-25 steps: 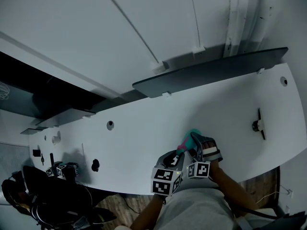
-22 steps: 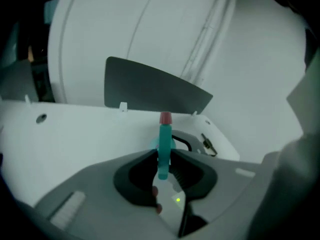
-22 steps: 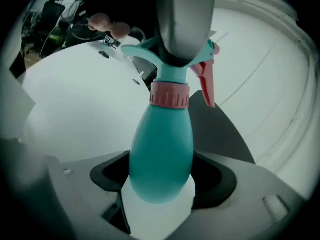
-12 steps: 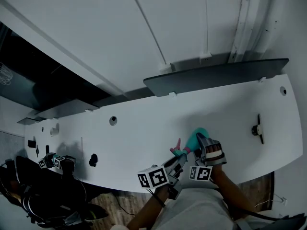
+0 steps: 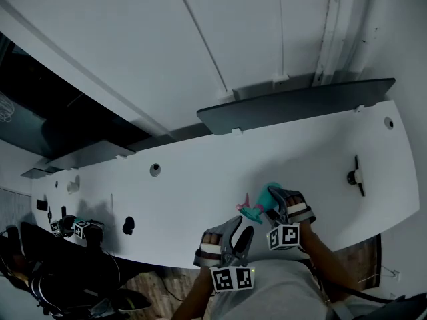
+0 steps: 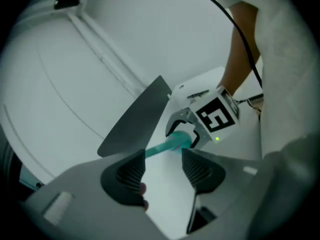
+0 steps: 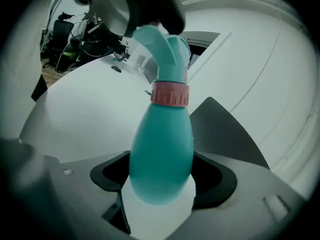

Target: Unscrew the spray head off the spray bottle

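Observation:
A teal spray bottle (image 5: 272, 193) (image 7: 161, 149) with a pink collar (image 7: 170, 95) is held above the white table (image 5: 200, 179), with my right gripper (image 5: 279, 202) (image 7: 160, 176) shut on its body. Its teal spray head (image 5: 251, 209) (image 6: 162, 147) (image 7: 167, 46) points toward my left gripper (image 5: 235, 235) (image 6: 162, 170). The left jaws have just been opening and stand apart with nothing between them. The spray head's tip lies just beyond the left fingertips, untouched. In the left gripper view the right gripper's marker cube (image 6: 216, 115) sits behind the bottle.
A dark grey panel (image 5: 293, 102) runs along the table's back edge. A black-and-white fitting (image 5: 357, 176) lies at the right, a small black item (image 5: 128, 225) and a round hole (image 5: 155, 170) at the left. Dark gear and marker cubes (image 5: 79, 229) crowd the far left.
The left gripper has let go of the spray head, rolled over and drawn back toward the table's front edge. The right gripper still holds the bottle, raised slightly.

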